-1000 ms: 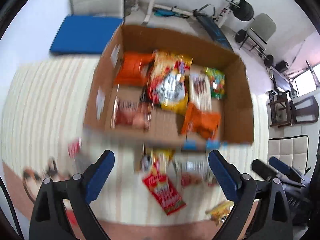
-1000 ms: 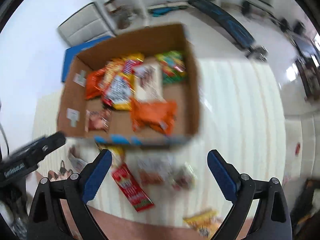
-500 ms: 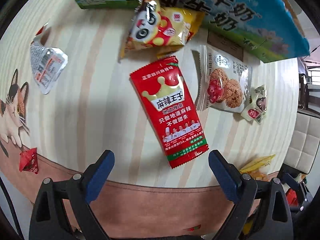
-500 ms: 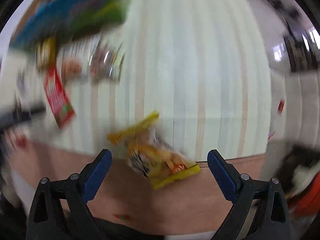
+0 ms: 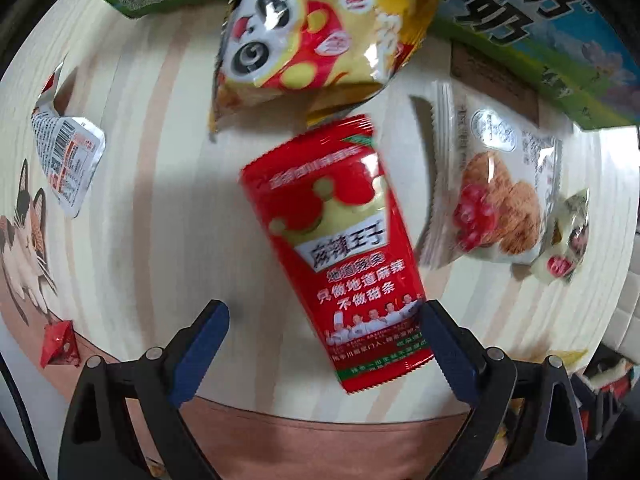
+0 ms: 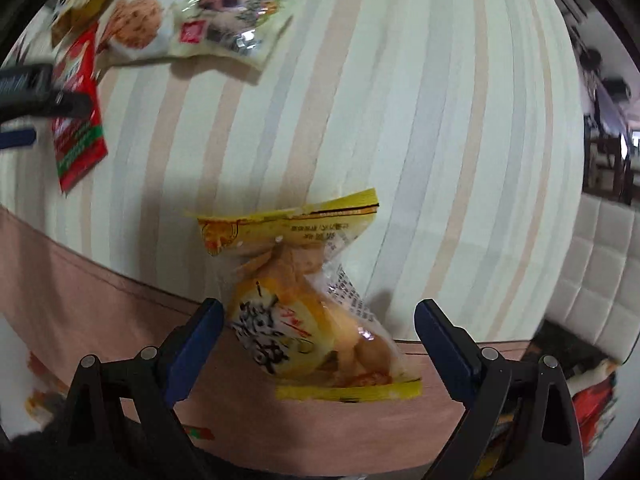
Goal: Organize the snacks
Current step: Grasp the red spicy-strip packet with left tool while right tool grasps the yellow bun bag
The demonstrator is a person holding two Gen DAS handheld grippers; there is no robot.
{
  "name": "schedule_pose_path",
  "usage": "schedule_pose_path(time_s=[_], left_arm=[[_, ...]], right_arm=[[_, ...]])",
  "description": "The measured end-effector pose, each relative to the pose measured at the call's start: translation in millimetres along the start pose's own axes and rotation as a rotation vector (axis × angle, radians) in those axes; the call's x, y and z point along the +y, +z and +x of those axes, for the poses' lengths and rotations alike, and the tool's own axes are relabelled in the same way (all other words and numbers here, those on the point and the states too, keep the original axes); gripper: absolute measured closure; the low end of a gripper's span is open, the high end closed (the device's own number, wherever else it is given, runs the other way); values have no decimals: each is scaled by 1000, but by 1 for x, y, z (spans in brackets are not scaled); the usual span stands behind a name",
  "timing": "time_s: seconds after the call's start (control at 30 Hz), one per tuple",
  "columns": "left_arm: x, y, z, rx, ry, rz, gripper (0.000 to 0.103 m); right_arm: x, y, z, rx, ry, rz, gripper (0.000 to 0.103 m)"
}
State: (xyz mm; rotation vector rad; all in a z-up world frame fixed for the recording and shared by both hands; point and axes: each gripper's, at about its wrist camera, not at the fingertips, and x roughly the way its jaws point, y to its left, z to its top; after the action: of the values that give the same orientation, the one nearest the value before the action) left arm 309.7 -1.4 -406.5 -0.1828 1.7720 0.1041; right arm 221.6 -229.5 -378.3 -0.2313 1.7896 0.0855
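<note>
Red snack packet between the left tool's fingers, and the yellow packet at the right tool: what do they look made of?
The red snack packet looks like glossy printed plastic film: crimped, wrinkled end seals and soft sheen. The yellow packet seems partly clear plastic film, its contents visible, with highlights and creases. Both are judged from look alone.

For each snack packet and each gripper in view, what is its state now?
left gripper: open, straddling the red packet's end
right gripper: open around the yellow packet
red packet: sealed, lying flat
yellow packet: sealed, on the cloth
panda packet: sealed, against the box
</note>
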Motion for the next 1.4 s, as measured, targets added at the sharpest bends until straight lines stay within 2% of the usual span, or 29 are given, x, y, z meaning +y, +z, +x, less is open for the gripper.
schedule_pose_path(time_s=[0.2,0.3,0.4,0.57,0.63,0.67,0.7,0.73,0.8,0.93,1.0,1.2,1.3,1.33,1.4], left_arm=[[20,-13,-1,9,80,49,5],[22,-15,-10,-34,92,67,5],[11,-11,-16,-78,94,114,5],[-21,10,-4,-67,120,220,7],[-27,15,-9,-97,78,236,21],[-30,15,-13,-105,60,235,41],[-32,15,-17,-120,60,238,57],[-34,13,-21,-129,65,245,59],[-33,5,-20,-129,62,236,61],[-17,-15,-17,-116,44,196,62],[-12,-7,-19,-113,36,185,62],[-10,-32,-32,-123,-25,174,63],[-13,-57,-49,-152,-58,183,63],[-1,-55,-62,-163,-67,182,63],[-8,-59,-82,-188,-87,190,63]], right_arm=[[-15,6,7,23,101,67,5],[-16,8,2,7,130,67,5],[-14,14,-2,5,142,48,5],[3,26,1,26,103,-15,5],[16,31,0,14,71,-66,5],[20,31,2,10,46,-83,11],[23,31,3,4,22,-88,20],[25,31,4,-6,6,-82,41],[27,32,5,-12,8,-57,40],[28,31,0,-34,15,-5,48],[24,30,-5,-47,29,20,52],[15,32,-34,-79,183,116,56],[17,33,-50,-102,250,136,56],[18,34,-57,-111,265,139,56],[22,36,-74,-131,313,143,56]])
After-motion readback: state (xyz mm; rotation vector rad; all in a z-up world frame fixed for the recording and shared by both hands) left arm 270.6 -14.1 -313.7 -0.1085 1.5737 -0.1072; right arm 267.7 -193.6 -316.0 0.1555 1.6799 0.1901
